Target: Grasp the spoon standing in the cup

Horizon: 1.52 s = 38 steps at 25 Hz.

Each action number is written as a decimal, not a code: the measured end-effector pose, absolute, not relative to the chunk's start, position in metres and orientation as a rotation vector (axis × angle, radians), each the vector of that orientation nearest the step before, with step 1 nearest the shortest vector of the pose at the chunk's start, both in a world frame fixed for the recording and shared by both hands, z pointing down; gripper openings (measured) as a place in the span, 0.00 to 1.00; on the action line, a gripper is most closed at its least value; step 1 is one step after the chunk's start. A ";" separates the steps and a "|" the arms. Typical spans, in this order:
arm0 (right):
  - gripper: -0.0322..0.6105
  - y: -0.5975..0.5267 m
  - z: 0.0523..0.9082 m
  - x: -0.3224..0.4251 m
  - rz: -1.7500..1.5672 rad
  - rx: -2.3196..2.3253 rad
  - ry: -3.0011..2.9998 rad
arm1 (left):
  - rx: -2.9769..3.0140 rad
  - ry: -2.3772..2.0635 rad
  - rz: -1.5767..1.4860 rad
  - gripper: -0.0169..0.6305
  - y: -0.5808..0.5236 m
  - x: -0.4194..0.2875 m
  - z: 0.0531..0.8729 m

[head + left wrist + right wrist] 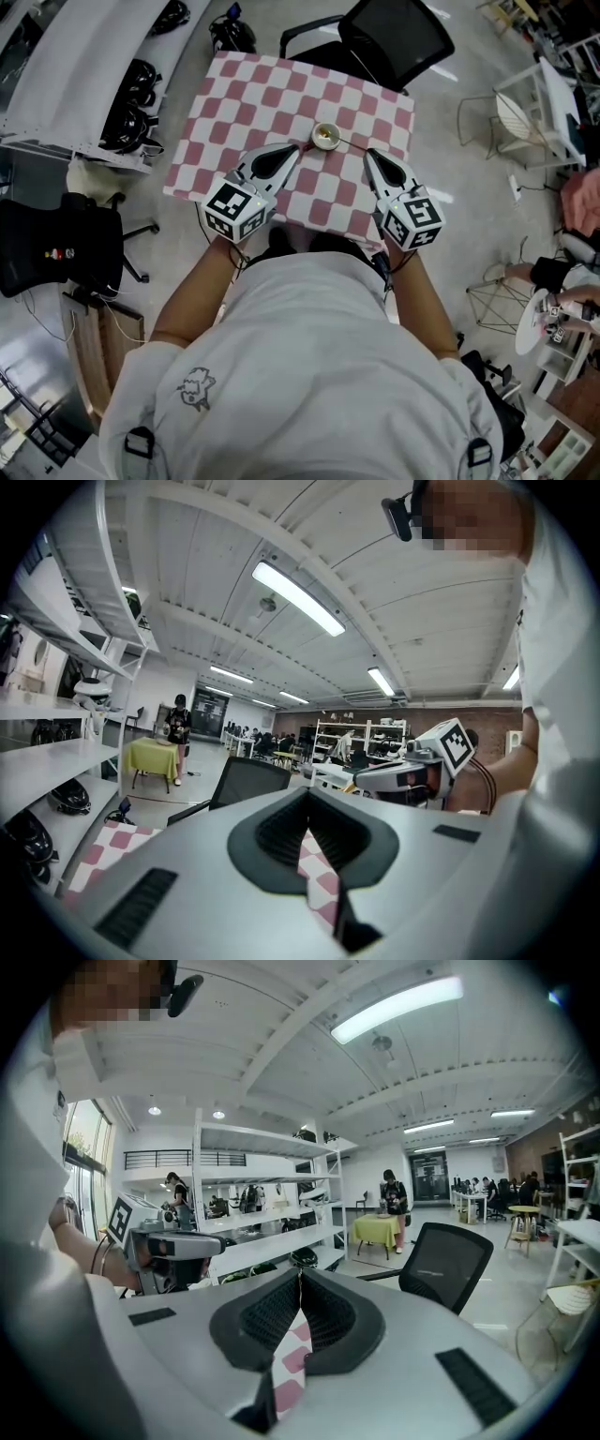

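Evidently the cup (325, 137) sat at the far middle of the checkered tabletop (244, 94), just beyond and between the two tools. The left hand-held gripper (293, 151) lay to its near left, a shade closer than the right hand-held gripper (369, 154) at its near right. The spoon (349, 143) showed only as a thin line leaning out of the cup toward the right, so its long axis seemed to point at the right tool, though it was too small to be sure. Both tools had jaws pressed together at the tips, pinching nothing. No writing was legible; the marker cubes (234, 208) bore only square patterns.
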State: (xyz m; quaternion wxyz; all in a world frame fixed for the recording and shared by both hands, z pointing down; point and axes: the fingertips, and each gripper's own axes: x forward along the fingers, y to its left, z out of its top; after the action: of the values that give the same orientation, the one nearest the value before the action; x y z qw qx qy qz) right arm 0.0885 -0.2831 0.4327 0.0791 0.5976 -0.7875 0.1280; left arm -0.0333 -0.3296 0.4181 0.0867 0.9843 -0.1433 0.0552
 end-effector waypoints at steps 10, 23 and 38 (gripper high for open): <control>0.10 -0.260 0.426 0.130 0.361 1.678 -2.490 | 2.920 -0.602 0.178 0.05 -0.302 0.000 0.409; 0.10 -0.182 0.436 0.195 0.391 1.571 -2.590 | 2.901 -0.734 0.212 0.05 -0.205 0.055 0.418; 0.10 -0.129 0.430 0.175 0.393 1.513 -2.627 | 2.901 -0.731 0.250 0.05 -0.145 0.048 0.414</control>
State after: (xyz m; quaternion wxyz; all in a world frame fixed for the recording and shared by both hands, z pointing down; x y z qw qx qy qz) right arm 0.1749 -0.1293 0.4305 0.0422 0.4945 -0.8586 0.1283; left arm 0.0477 -0.1447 0.4138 0.0699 0.9640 -0.2428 0.0832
